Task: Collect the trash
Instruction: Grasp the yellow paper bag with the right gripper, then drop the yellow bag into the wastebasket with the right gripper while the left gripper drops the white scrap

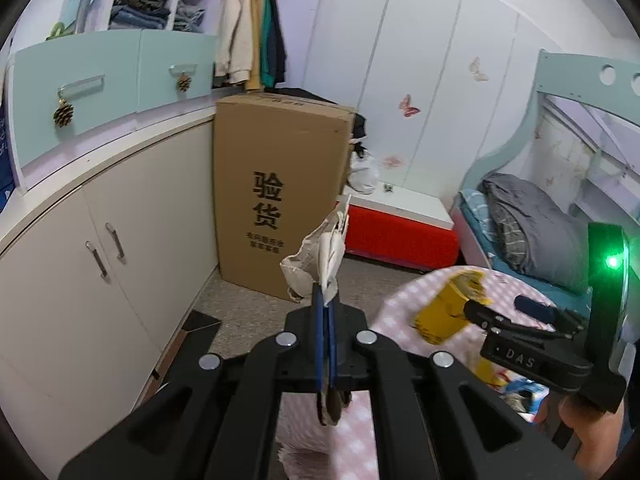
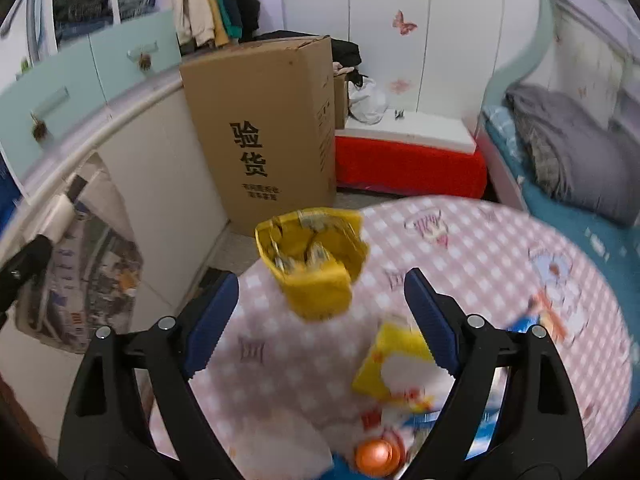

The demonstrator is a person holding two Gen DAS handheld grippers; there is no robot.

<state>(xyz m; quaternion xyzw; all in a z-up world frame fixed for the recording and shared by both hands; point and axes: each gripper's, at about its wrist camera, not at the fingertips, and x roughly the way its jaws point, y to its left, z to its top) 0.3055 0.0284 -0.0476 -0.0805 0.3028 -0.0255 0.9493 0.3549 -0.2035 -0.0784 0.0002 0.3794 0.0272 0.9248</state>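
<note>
Beige crumpled paper scrap (image 1: 320, 256): clamped between the blue fingers (image 1: 319, 332) of my left gripper (image 1: 325, 300), which are pressed together on its lower edge. Its long axis runs roughly upright, tip pointing toward 1 o'clock in the left wrist view, with the bulk bulging out toward 9 o'clock. It is held in the air in front of the cardboard box (image 1: 280, 200).

Yellow torn packet (image 2: 314, 264): sits ahead of my right gripper (image 2: 320, 316), at 12 o'clock in the right wrist view, open torn mouth upward, long axis near upright and leaning slightly toward 11 o'clock. My right fingers (image 2: 212, 328) stand wide apart, either side of it; neither pad touches it. Whether it rests on the cloth or hangs in the air I cannot tell; it is blurred.

Pink checked worktop (image 2: 480, 256): round, beneath the right gripper. On it, a second yellow wrapper (image 2: 388, 364) at 5 o'clock from the packet, and an orange ball (image 2: 376, 458) at 6 o'clock near the frame edge.
</note>
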